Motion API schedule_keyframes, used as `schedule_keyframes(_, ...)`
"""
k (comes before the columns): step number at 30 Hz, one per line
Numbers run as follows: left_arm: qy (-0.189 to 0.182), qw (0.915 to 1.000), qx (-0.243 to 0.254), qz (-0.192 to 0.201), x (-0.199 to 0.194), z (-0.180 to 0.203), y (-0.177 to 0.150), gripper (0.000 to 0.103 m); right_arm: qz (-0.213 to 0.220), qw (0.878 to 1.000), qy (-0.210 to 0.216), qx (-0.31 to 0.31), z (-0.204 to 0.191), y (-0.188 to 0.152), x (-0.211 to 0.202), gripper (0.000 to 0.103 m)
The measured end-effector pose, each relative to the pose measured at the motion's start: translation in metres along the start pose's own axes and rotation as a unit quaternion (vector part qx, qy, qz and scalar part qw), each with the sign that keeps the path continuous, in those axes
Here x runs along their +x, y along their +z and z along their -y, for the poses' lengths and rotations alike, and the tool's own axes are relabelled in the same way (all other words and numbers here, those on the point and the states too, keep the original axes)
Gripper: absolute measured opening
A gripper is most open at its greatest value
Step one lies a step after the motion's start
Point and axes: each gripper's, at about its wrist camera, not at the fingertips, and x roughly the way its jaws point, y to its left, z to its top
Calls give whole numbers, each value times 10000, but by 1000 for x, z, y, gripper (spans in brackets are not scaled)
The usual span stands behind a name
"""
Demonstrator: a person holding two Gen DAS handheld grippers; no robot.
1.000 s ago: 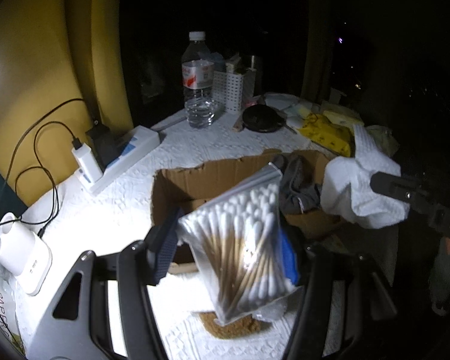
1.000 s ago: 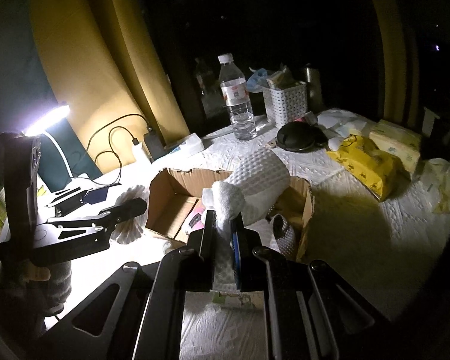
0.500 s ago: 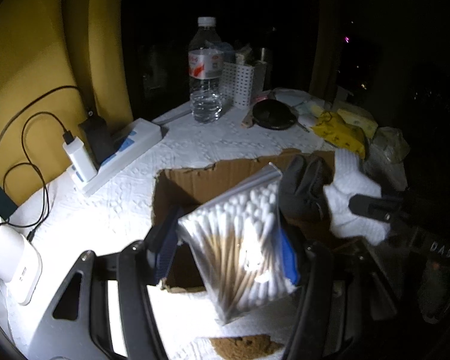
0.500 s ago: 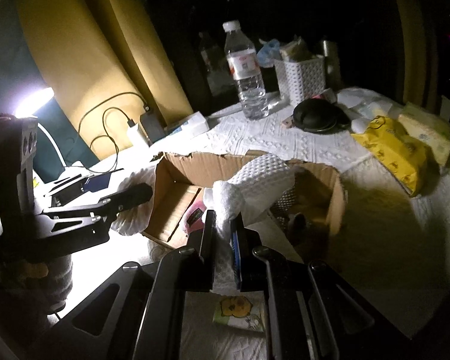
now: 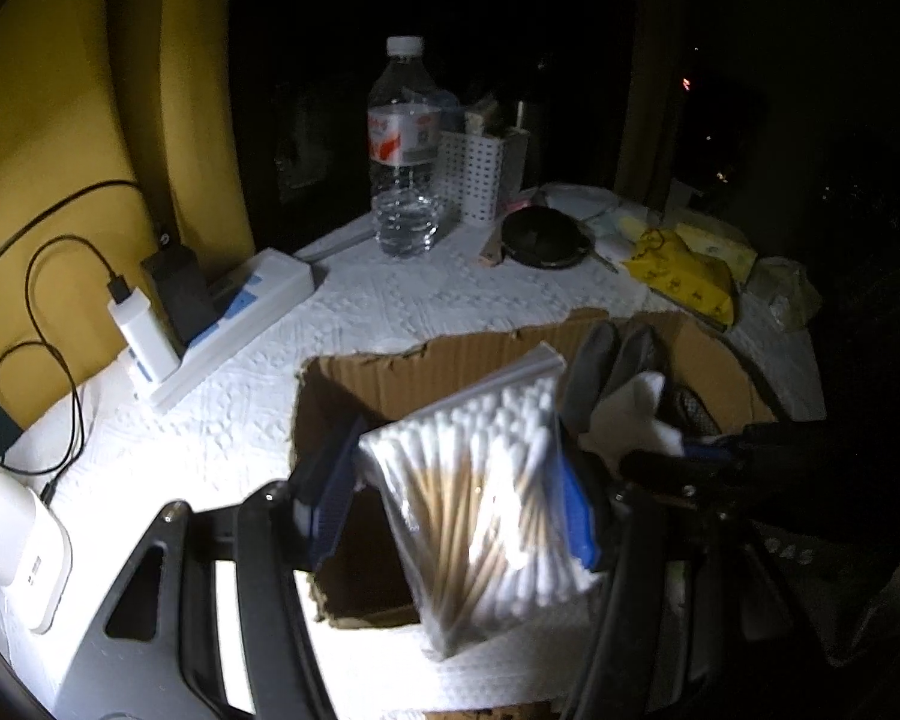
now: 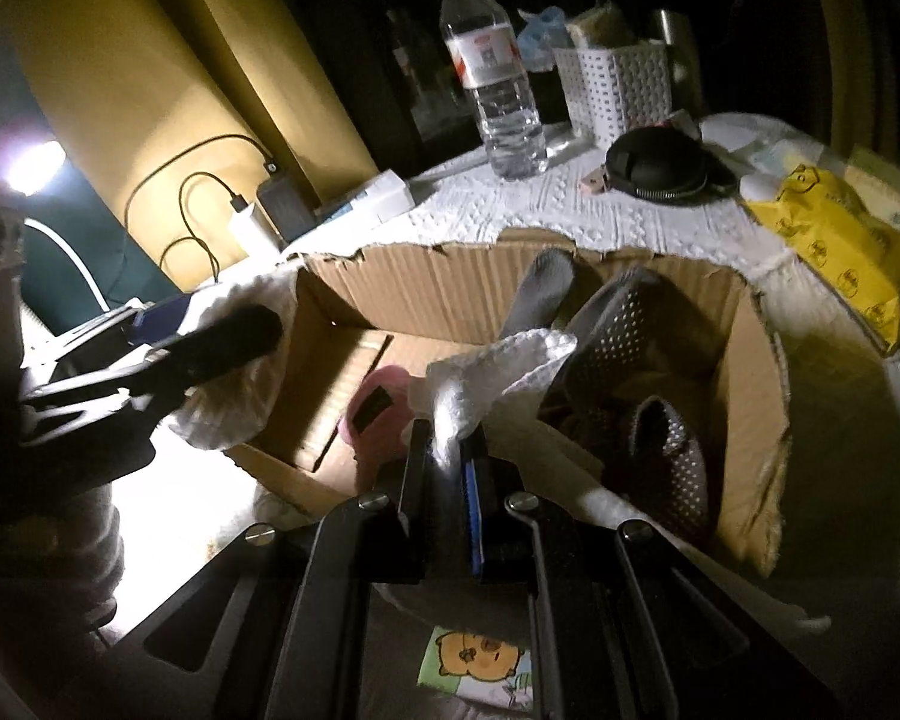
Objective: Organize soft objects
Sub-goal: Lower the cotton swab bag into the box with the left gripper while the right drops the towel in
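My left gripper (image 5: 450,510) is shut on a clear bag of cotton swabs (image 5: 486,498) and holds it over the near left part of an open cardboard box (image 5: 414,360). My right gripper (image 6: 447,468) is shut on a white cloth (image 6: 498,366) and holds it low inside the same box (image 6: 426,282). Grey dotted socks (image 6: 648,396) and a pink item (image 6: 378,414) lie in the box. The left gripper (image 6: 210,354) with the swabs shows at the box's left edge in the right wrist view.
A water bottle (image 5: 403,150), a white perforated basket (image 5: 471,177), a black round case (image 5: 540,237) and a yellow tissue pack (image 5: 684,270) stand behind the box. A power strip with chargers (image 5: 222,318) lies at the left. A lamp (image 6: 30,168) shines at far left.
My right gripper has lowered the white cloth from above the box's right edge down into the box. My left gripper has moved closer over the box with the swab bag.
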Motion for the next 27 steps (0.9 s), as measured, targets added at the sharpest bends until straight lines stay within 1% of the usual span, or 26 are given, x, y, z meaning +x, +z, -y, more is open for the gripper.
schedule_keyframes(4, 14, 10000, -11, -27, 5, -1, 2, 59, -136, 9999, -41, 41, 4, -2, 11, 10)
schedule_keyframes(7, 23, 9999, 149, -23, 8, 3, 4, 59, -169, 9998, -124, 32, 5, -4, 14, 10)
schedule_keyframes(10, 117, 9997, 125, -178, 17, 0, 3, 59, -203, 9996, -197, 5, 5, -3, 19, 10)
schedule_keyframes(15, 140, 9988, -27, -472, 35, -8, -3, 61, -261, 9994, -198, 68, 7, -2, 22, 12)
schedule_keyframes(17, 158, 9984, -111, -526, 38, -10, -3, 65, -255, 9995, -161, 100, 7, -1, 20, 18)
schedule_keyframes(18, 151, 9983, -154, -539, 38, -12, -3, 69, -231, 9996, -130, 115, 7, -1, 18, 26)
schedule_keyframes(19, 113, 9983, -179, -534, 38, -12, -4, 70, -217, 9996, -113, 115, 6, -1, 17, 34)
schedule_keyframes(21, 67, 9984, -221, -512, 35, -13, -3, 73, -171, 9997, -124, 100, 4, 0, 12, 41)
schedule_keyframes(27, 94, 9991, -212, -367, 21, -12, -1, 76, -58, 9994, -343, -47, -3, 2, 0, 47)
